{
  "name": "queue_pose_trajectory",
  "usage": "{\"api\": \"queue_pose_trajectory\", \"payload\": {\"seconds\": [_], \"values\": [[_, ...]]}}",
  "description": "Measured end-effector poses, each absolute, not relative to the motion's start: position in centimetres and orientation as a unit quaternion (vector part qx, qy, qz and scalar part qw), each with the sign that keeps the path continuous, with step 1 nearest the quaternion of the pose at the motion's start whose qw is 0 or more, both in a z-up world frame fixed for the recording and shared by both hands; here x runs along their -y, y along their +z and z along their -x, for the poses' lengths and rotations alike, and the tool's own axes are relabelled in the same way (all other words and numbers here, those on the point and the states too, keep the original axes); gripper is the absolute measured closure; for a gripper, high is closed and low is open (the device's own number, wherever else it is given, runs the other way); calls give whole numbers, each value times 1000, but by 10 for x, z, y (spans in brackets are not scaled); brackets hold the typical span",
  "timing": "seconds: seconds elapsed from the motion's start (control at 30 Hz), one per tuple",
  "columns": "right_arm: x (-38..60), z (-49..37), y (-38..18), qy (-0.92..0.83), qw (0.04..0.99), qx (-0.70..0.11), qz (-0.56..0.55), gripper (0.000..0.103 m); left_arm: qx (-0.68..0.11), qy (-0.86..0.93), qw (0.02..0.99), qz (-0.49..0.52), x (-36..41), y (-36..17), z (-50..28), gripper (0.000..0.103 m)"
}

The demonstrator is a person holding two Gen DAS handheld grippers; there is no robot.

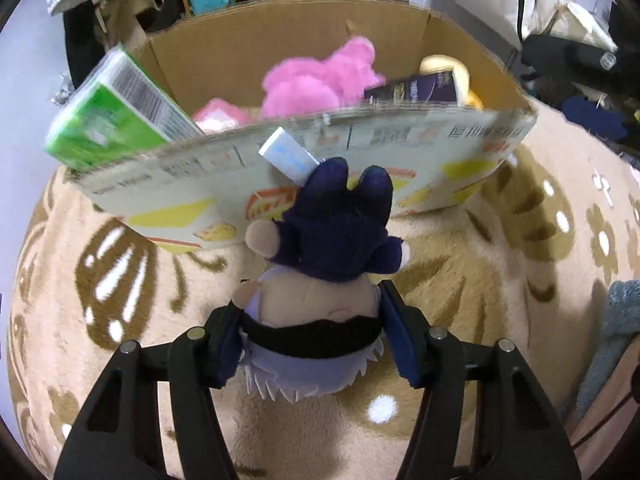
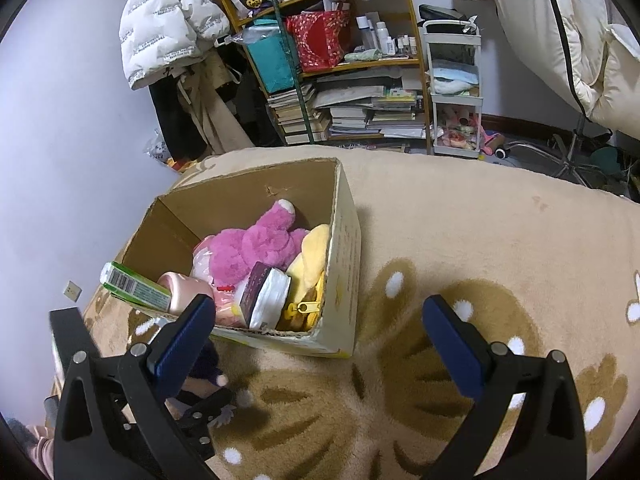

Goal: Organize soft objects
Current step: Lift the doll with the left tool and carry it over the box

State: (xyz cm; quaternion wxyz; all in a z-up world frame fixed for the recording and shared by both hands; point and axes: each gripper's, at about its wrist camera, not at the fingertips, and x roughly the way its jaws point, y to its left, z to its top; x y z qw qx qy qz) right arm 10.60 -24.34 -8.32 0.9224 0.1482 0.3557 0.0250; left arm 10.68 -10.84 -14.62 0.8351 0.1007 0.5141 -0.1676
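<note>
Between the blue pads: a small plush doll (image 1: 316,280) with dark spiky hair is lying on the beige flowered blanket (image 1: 460,280), its head pointing toward the cardboard box.
Left gripper (image 1: 310,336): its jaws are pressing on the doll's waist from both sides, at the black belt; the body is bulging slightly between them.
Right gripper (image 2: 320,340): its jaws are standing spread with nothing between them, hovering over the blanket to the right of the doll.
Handling: the doll is looking light and soft, so it is likely giving under pressure rather than slipping; nothing about it seems fragile.
Where to hold: the waist is serving well, being the narrowest firm part; the floppy head and the white tag (image 1: 286,156) behind it would probably sag or twist if taken instead.
Box (image 2: 344,256): it is sitting just beyond the doll, already holding a pink plush (image 2: 256,244), a yellow soft toy (image 2: 310,260), a dark packet (image 2: 264,294) and a green pack (image 1: 108,116) leaning over its left rim.
Room: a crowded bookshelf (image 2: 352,92) and a hanging white jacket (image 2: 164,20) are standing far behind.
</note>
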Motion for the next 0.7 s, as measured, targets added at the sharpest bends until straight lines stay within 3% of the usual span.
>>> {"api": "queue_pose_trajectory", "payload": {"seconds": [0.37,0.7], "values": [[247,-96,-73,26,929,-331,-165,0,-382,-155,904,-110,102,-66,-90,43],[246,-88,-66,39,931,-318,-173,0,-336,-135,927,-102,90,-18,-125,42]]}}
